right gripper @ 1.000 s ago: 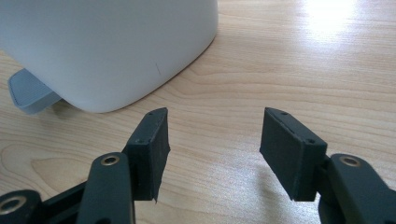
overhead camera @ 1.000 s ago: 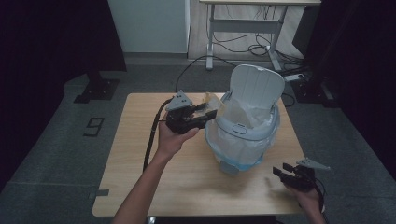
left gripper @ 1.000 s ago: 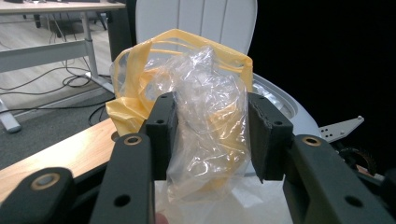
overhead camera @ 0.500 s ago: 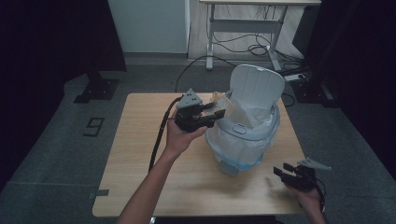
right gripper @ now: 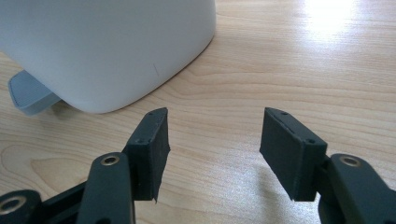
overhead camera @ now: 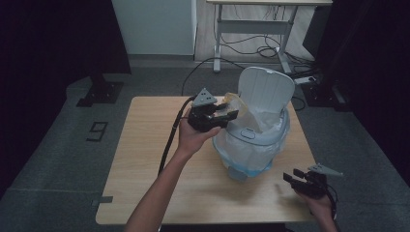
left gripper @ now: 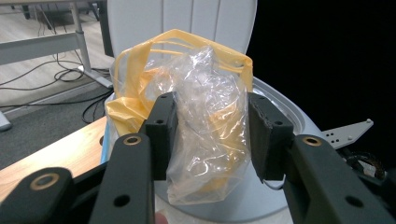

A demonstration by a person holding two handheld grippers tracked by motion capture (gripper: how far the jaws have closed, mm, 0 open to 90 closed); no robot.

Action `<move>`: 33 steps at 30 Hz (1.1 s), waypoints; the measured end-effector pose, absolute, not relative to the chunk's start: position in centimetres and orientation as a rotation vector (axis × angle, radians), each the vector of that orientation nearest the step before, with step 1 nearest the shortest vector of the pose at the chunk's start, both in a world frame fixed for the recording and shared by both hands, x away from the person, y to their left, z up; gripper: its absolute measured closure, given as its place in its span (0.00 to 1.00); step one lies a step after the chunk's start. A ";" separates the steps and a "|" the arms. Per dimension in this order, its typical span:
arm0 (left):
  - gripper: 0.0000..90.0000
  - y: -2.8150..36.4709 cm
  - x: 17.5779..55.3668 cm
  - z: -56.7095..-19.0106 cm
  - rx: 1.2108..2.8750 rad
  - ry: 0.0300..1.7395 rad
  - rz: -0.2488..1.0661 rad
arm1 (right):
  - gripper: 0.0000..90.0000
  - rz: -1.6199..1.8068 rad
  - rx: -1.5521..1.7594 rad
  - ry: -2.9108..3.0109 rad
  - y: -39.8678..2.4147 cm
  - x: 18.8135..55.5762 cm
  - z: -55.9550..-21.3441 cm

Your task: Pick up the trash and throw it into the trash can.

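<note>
The crumpled bag [left gripper: 205,126] of clear and yellow plastic sits between my left gripper's [overhead camera: 231,115] pads, clenched from both sides, held up at about ten o'clock of the bin's rim. The white bin [overhead camera: 256,140] stands on the wooden table [overhead camera: 145,159] toward its three o'clock side, lid [overhead camera: 266,89] tipped upright at the back, and a clear liner is draped over its rim and down its wall. What lies inside the liner I cannot make out from the high view. In my left gripper view the bag hides most of the bin's mouth, and the lower end of the bag is cut off behind my own jaws. My right gripper [overhead camera: 292,178] rests low at five o'clock of the bin, near the table's front edge. Its jaws stand apart with bare wood between them, grasping nothing, and the bin's wall [right gripper: 107,51] rises just beyond them at eleven o'clock.
</note>
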State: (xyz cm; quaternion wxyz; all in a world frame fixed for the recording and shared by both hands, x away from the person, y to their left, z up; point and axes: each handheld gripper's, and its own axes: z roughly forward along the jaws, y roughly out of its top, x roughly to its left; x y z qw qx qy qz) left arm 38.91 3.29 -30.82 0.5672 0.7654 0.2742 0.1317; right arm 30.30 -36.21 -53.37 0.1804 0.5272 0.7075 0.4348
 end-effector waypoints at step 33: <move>0.62 -1.9 40.9 -30.5 1.834 0.615 0.273 | 0.46 1.222 1.489 2.001 -36.4 30.3 -53.5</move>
